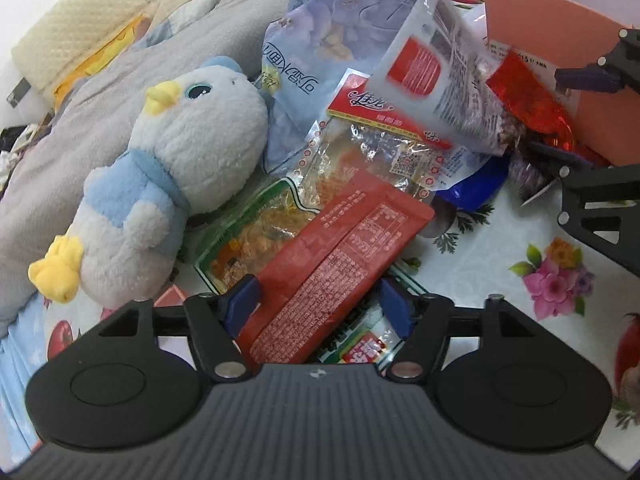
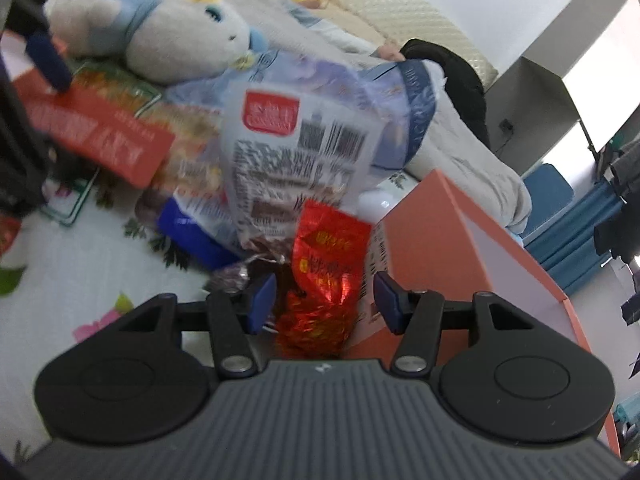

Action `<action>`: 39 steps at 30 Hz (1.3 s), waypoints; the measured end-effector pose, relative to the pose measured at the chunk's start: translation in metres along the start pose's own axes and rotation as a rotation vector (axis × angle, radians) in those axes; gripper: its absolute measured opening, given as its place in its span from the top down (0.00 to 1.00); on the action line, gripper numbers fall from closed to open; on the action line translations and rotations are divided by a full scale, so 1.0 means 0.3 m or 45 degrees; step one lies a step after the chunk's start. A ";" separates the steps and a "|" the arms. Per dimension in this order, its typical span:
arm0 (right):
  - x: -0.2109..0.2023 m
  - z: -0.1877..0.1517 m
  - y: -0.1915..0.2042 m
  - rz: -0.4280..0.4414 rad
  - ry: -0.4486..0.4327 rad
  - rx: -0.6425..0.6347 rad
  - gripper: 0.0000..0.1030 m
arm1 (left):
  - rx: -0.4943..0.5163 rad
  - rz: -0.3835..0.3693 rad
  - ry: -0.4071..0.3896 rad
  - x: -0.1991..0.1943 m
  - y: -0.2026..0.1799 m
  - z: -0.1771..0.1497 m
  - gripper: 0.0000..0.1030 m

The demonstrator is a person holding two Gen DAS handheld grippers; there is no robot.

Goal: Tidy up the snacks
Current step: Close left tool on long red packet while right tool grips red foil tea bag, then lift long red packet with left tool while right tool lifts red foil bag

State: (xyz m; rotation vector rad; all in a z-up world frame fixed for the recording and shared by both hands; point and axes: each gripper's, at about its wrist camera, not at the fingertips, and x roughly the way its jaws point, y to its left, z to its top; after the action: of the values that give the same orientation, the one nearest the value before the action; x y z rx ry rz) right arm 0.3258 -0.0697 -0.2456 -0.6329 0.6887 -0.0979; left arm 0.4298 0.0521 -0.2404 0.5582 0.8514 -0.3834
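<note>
Snack packets lie heaped on a floral cloth: a long red sachet (image 1: 340, 264) printed with small text slants across a green-edged clear bag (image 1: 256, 232), a crinkled red foil pack (image 2: 324, 276) leans against an open salmon-pink box (image 2: 460, 248), and a pale blue pouch (image 1: 320, 40) rests at the back, beneath a white barcode-printed bag (image 2: 296, 160).
</note>
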 end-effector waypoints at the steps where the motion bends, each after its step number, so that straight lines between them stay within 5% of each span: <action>1: 0.006 -0.002 0.003 0.008 0.008 0.000 0.46 | 0.004 0.012 0.001 0.008 0.002 -0.001 0.21; 9: 0.040 0.010 0.003 0.034 0.008 0.028 0.46 | -0.026 -0.035 -0.010 0.052 0.037 0.003 0.21; 14: 0.043 0.016 0.004 0.076 0.005 0.035 0.46 | -0.079 -0.103 -0.013 0.050 0.052 -0.007 0.31; 25: -0.038 0.015 -0.024 0.181 -0.039 0.088 0.47 | -0.140 -0.095 0.004 -0.015 0.015 -0.054 0.37; 39: -0.208 -0.015 -0.075 0.317 -0.104 0.111 0.47 | -0.422 -0.079 -0.008 -0.172 -0.066 -0.126 0.37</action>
State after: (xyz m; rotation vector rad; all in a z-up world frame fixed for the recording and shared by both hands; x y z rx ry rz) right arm 0.2772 -0.0725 -0.2003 -0.4616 0.6750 0.1273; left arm 0.3654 0.0641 -0.2259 0.2242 0.9056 -0.2920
